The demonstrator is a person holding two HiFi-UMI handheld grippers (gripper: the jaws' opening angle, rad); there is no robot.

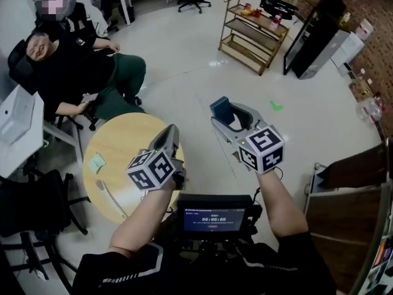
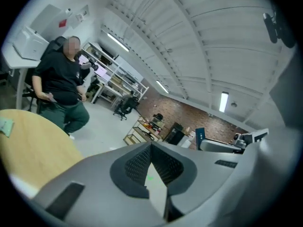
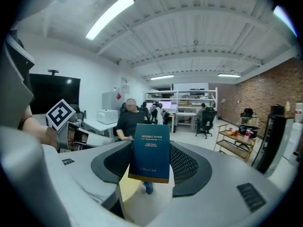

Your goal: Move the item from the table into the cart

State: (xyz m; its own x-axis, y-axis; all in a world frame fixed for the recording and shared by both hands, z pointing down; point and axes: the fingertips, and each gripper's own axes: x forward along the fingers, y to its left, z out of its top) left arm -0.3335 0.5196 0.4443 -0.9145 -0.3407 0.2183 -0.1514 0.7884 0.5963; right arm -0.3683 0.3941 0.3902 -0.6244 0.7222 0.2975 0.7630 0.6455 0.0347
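A dark blue box [image 1: 221,109] with small pale print stands upright between the jaws of my right gripper [image 1: 226,114], held in the air over the grey floor to the right of the round wooden table [image 1: 116,158]. The right gripper view shows the box [image 3: 151,150] clamped between both mesh pads [image 3: 187,163]. My left gripper [image 1: 172,135] hovers over the table's right edge, shut, with nothing in it; its tips meet [image 2: 151,144]. The wooden shelf cart [image 1: 252,32] stands far ahead, across the open floor.
A person in black [image 1: 67,72] sits in a chair behind the table. A green note [image 1: 96,162] and a white strip [image 1: 113,198] lie on the table. A black cabinet [image 1: 313,35] stands right of the cart. A brown panel [image 1: 344,208] is at my right.
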